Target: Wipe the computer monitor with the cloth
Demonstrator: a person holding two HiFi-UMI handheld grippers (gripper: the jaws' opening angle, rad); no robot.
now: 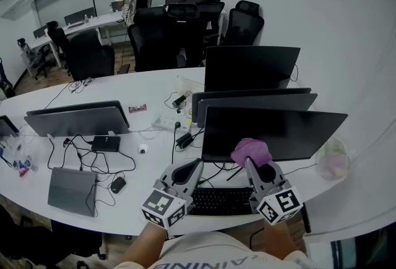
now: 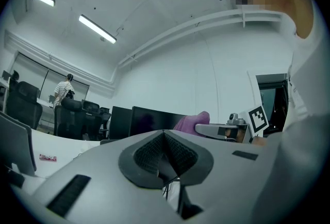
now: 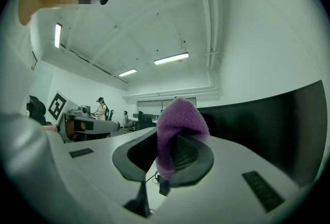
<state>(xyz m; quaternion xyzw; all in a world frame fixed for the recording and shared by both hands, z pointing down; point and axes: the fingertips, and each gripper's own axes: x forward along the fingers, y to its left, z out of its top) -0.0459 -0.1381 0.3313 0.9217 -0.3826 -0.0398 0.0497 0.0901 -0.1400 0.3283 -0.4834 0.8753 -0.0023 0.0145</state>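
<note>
As you look down, your right gripper (image 1: 258, 166) holds a fuzzy purple cloth (image 1: 250, 151) at the flat black monitor's (image 1: 272, 132) lower edge. In the left gripper view, your left gripper's (image 2: 164, 134) ribbed pads (image 2: 180, 153) meet, empty. In the right gripper view, the jaws pinch the bunched cloth.

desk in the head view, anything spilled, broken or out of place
Nothing spilled or broken shows. Only clutter: black cables sprawl loose across the white desk, and a small wrapper lies by itself beyond them.

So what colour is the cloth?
Purple. The cloth, pinched in the right hand-held gripper, shows best in the right gripper view.
</note>
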